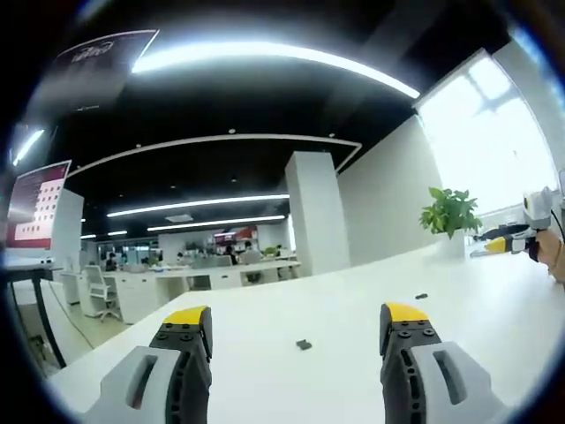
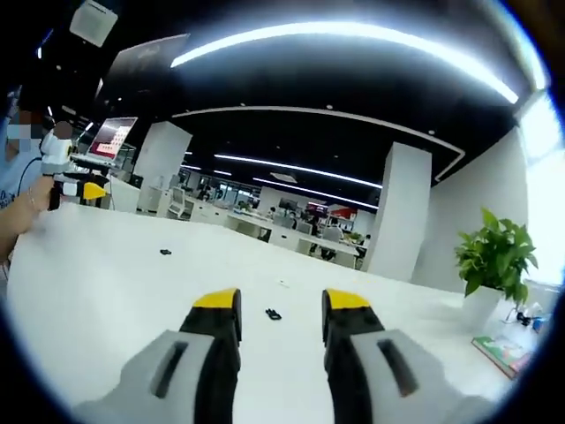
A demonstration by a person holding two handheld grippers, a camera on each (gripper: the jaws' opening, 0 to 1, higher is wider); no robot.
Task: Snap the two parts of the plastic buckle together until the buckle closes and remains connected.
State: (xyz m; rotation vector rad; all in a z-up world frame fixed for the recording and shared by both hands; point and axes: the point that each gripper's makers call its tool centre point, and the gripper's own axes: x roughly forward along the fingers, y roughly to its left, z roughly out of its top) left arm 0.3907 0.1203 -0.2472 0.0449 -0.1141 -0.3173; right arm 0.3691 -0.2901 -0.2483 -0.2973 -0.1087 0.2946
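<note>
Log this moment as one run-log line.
left tongs: open, empty | right tongs: open, empty | buckle parts: apart on table | snap: not started

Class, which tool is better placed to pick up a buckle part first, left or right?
Right, probably: a buckle part lies just ahead of the open right tool; the left tool has its part similarly between open jaws.
</note>
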